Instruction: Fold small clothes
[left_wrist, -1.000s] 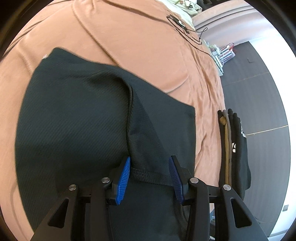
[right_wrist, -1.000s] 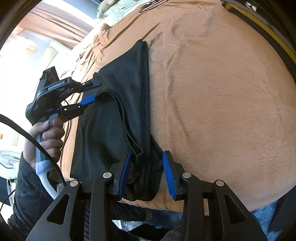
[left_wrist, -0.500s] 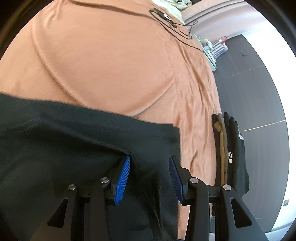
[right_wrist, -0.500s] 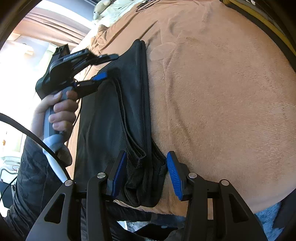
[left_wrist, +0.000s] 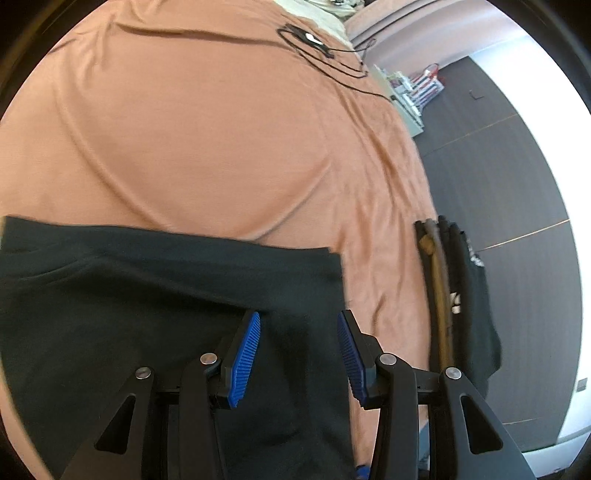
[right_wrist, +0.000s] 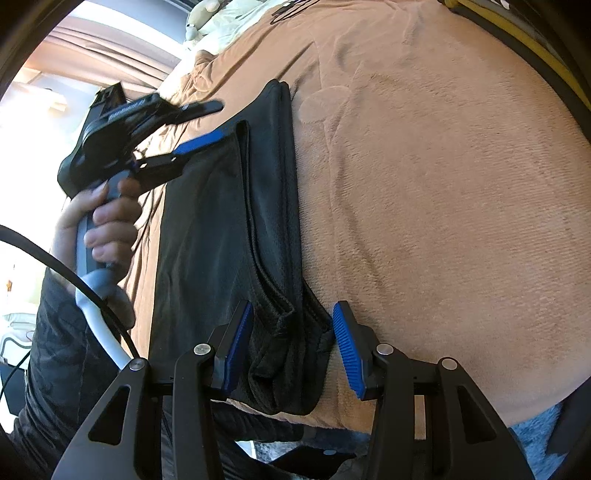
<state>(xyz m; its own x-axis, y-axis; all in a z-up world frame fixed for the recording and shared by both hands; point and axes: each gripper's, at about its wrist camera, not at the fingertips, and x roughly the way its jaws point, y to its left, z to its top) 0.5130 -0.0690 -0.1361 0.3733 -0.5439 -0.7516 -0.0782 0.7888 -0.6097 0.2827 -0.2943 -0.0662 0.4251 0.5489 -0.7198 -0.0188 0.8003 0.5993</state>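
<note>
A black garment lies folded into a long strip on the orange-brown blanket; it also shows in the right wrist view. My left gripper is open just above its far end, with nothing between the pads. The right wrist view shows it open beside the garment's top end. My right gripper is open, its pads either side of the bunched near end of the garment.
A stack of folded dark clothes hangs at the bed's right edge. A black cable lies on the blanket far back. Dark floor lies to the right. A yellow-trimmed item sits top right.
My left gripper carried the garment's edge over, let it go and lifted a little. My right gripper opened wider at the near end. The garment now lies flatter and narrower.
</note>
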